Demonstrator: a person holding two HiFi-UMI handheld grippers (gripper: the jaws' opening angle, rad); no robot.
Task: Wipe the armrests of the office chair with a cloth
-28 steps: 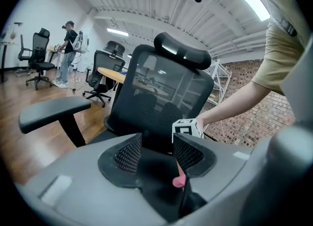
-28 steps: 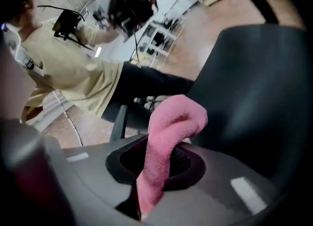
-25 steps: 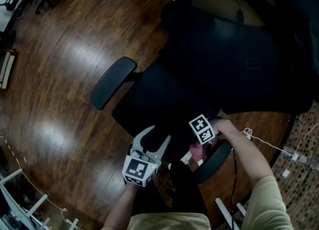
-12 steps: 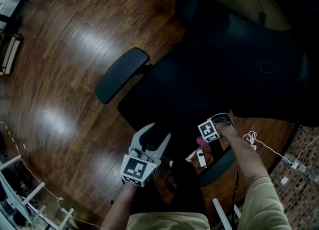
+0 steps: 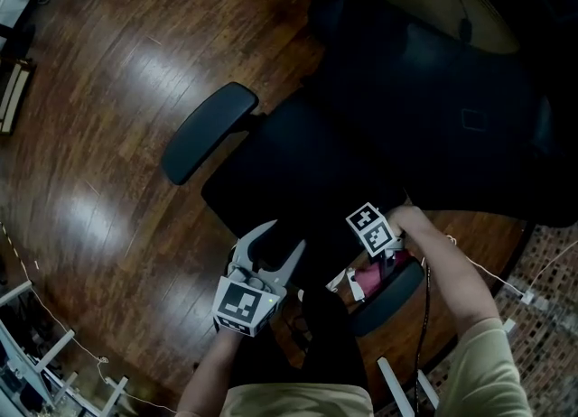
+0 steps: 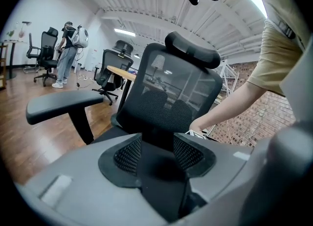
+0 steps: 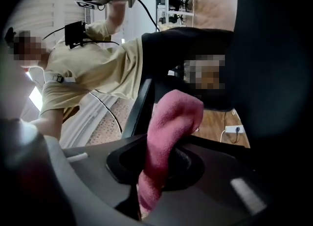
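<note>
Head view showed right gripper (image 5: pixel 386 262) pinching pink cloth (image 5: pixel 367 277) on the armrest (image 5: pixel 397 298), probably needing long flat rubs; left gripper (image 5: pixel 282 242) gaped empty.

You're standing over a glossy dark wood floor (image 5: pixel 99 135). The office chair (image 5: pixel 298 171) stands on it, and a white cable (image 5: pixel 489 271) trails across the boards near the floor's right edge.

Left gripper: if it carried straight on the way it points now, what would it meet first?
Most likely the mesh backrest, low down near where it joins the seat. The left gripper has open, empty jaws that frame that spot. Depth is unclear, so it might graze the seat first.
</note>
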